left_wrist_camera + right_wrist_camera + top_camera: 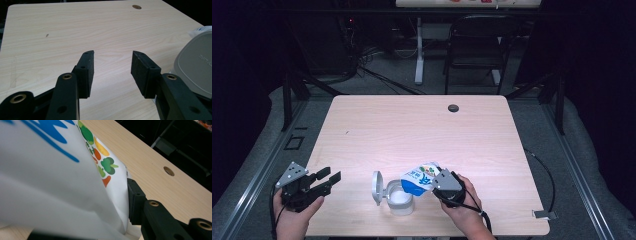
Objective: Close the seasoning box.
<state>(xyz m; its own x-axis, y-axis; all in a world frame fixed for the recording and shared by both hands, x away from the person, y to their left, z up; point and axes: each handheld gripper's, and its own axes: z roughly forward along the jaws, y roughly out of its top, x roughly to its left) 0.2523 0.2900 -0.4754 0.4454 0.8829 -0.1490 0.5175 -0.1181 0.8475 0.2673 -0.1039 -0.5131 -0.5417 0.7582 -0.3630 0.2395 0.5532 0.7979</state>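
A white pouch with blue print and vegetable pictures is tilted, its blue end over an open white container. The container's round lid stands flipped up on its left side. My right gripper is shut on the pouch from the right. In the right gripper view the pouch covers the left jaw, and one of the fingers presses against its edge. My left gripper rests at the table's front left, open, with nothing between its fingers. In the left gripper view the lid lies just right of the jaws.
The light wooden table has a dark round hole near its far edge. A black chair and a white table leg stand beyond it. A cable trails off the right side.
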